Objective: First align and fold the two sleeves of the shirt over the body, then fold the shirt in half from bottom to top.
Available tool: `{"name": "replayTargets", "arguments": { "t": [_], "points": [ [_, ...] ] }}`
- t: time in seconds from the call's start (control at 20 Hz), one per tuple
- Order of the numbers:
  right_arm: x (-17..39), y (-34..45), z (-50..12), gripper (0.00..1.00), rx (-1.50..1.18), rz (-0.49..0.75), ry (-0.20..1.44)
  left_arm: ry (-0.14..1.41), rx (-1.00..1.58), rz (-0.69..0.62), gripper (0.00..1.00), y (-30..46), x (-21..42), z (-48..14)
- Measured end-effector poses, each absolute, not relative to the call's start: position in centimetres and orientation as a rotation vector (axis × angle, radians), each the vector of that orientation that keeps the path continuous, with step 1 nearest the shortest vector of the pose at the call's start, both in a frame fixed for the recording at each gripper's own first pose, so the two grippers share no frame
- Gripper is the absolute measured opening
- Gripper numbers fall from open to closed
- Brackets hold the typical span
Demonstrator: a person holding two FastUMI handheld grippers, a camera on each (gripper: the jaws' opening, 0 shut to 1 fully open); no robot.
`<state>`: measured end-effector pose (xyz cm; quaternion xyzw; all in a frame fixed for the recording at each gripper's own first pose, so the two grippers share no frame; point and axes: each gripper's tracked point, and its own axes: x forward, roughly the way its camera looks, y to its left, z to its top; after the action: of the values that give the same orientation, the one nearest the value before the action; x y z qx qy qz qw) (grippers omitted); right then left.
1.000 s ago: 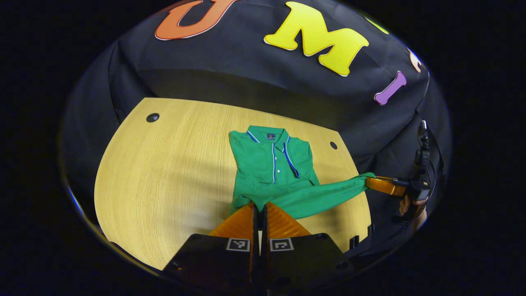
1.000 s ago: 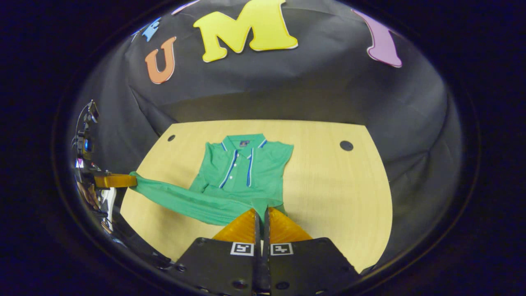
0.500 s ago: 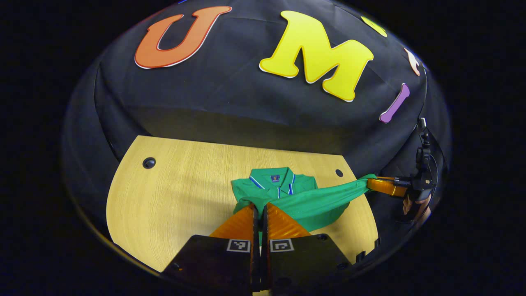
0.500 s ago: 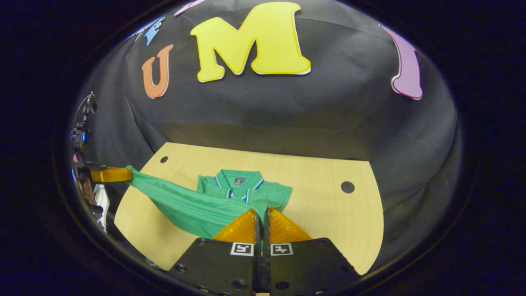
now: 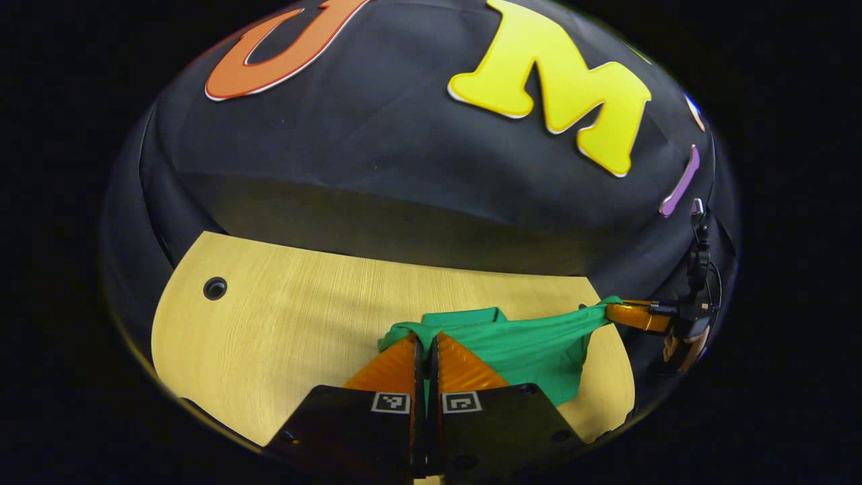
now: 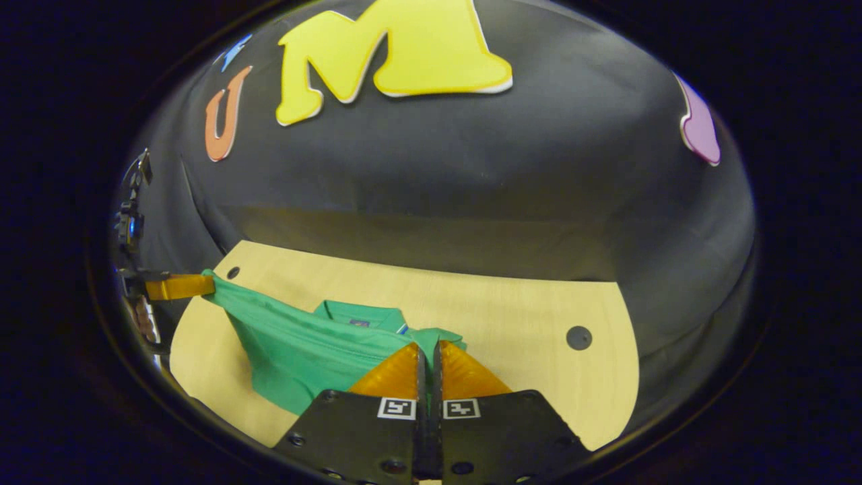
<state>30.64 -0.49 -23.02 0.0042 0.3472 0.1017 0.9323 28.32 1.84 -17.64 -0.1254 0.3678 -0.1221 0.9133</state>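
The green polo shirt (image 5: 525, 347) lies on the wooden table (image 5: 289, 330) with its bottom hem lifted and stretched between both grippers. In the left gripper view, my left gripper (image 5: 424, 339) is shut on one hem corner, and my right gripper (image 5: 616, 311) pinches the other corner at the far right. In the right gripper view, my right gripper (image 6: 427, 345) is shut on the shirt (image 6: 303, 350), and my left gripper (image 6: 202, 284) holds the far corner at the left. The lifted fabric hangs over the body; only the collar (image 6: 357, 313) peeks out behind it.
The table (image 6: 525, 316) has round dark holes (image 5: 215, 288) (image 6: 578, 337) near its back corners. The black cloth wall rises right behind the table's far edge. A hand (image 5: 680, 347) holds the right gripper beyond the table's right edge.
Both grippers have carried the hem up and forward toward the collar. The buttoned front that showed a second ago is now covered by the raised fabric.
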Motion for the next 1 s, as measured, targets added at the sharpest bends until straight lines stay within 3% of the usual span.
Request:
{"name": "replayTargets", "arguments": {
  "t": [0.5,0.6,0.8,0.85,0.9,0.95,1.0],
  "points": [
    [36.9,0.7,-31.4,0.0,-0.037,0.217,0.735,0.755,-0.214,-0.166,0.05,1.3,34.1,-25.8],
    [37.8,0.7,-32.0,0.06,-0.044,0.208,0.725,0.765,-0.181,-0.147,0.06,2.0,34.2,-27.2],
    [38.2,0.9,-33.1,0.09,-0.069,0.197,0.728,0.771,-0.178,-0.132,0.09,1.3,34.5,-27.6],
    [38.2,1.0,-33.0,0.14,-0.069,0.188,0.724,0.78,-0.174,-0.126,0.12,1.5,34.3,-27.7],
    [38.1,0.9,-32.9,0.19,-0.066,0.182,0.719,0.791,-0.171,-0.12,0.2,1.5,34.0,-27.8],
    [38.0,0.8,-32.5,0.4,-0.059,0.177,0.711,0.795,-0.169,-0.112,0.4,1.6,33.9,-27.4],
    [37.7,0.8,-32.0,0.46,-0.051,0.173,0.702,0.79,-0.166,-0.1,0.6,1.7,33.8,-27.1]
  ]
}}
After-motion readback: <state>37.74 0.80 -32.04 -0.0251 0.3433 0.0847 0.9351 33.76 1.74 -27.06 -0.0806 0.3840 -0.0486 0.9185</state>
